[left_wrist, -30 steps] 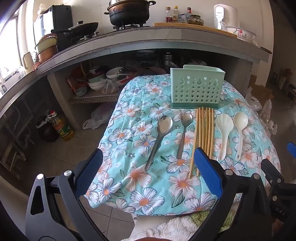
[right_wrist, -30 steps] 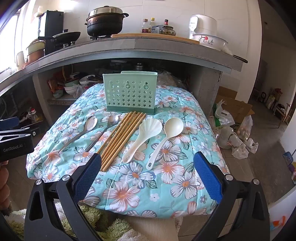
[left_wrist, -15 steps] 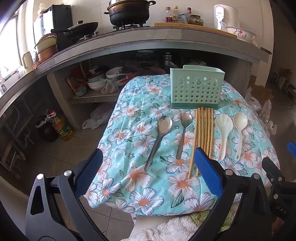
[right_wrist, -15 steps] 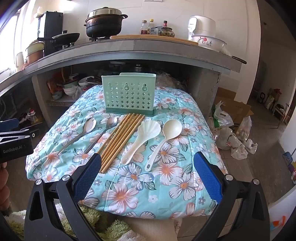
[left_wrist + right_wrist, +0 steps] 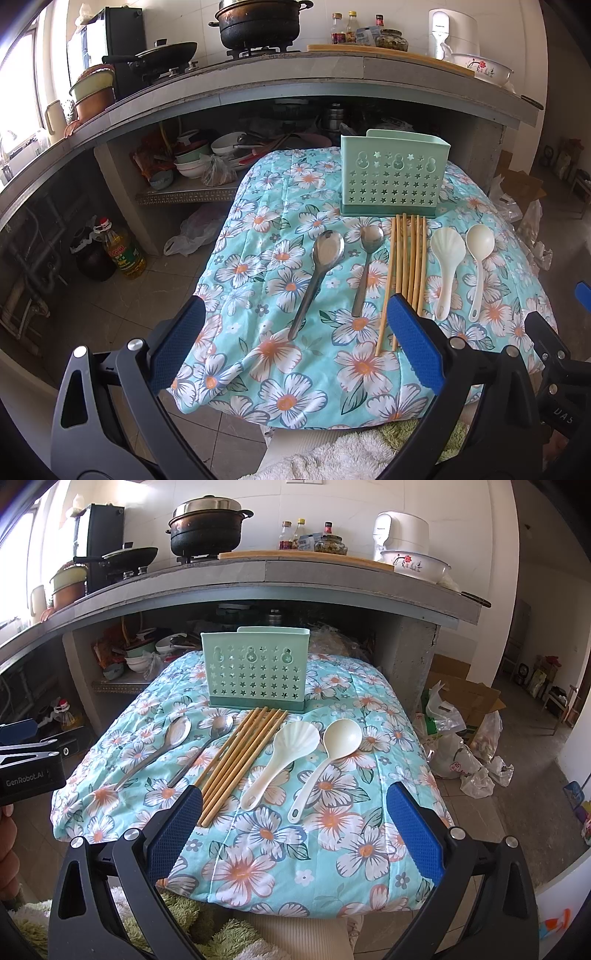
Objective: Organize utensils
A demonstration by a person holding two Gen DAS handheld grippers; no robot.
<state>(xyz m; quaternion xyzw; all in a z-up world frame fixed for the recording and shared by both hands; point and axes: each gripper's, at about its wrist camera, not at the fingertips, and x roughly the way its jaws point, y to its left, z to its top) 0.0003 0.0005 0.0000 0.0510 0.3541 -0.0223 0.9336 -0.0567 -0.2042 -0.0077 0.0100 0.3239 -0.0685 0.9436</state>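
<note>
Left claw [image 5: 295,347] and right claw [image 5: 293,829] both spread wide, empty, hovering off the near edge of the cloth-covered counter [image 5: 369,878].

Utensils lie mid-counter before the green caddy [image 5: 255,672] at the far edge:
- steel spoons [image 5: 319,269]: stiff, slick; pinch mid-handle.
- chopsticks [image 5: 240,764]: light, prone to roll and scatter.
- plastic rice paddle [image 5: 280,760] and ladle [image 5: 325,760]: light; grip the handles.

Looking forward from the near edge, left view from the left, right from the right; shared: mint-green star-perforated plastic holder [image 5: 394,180] [image 5: 255,670].
</note>
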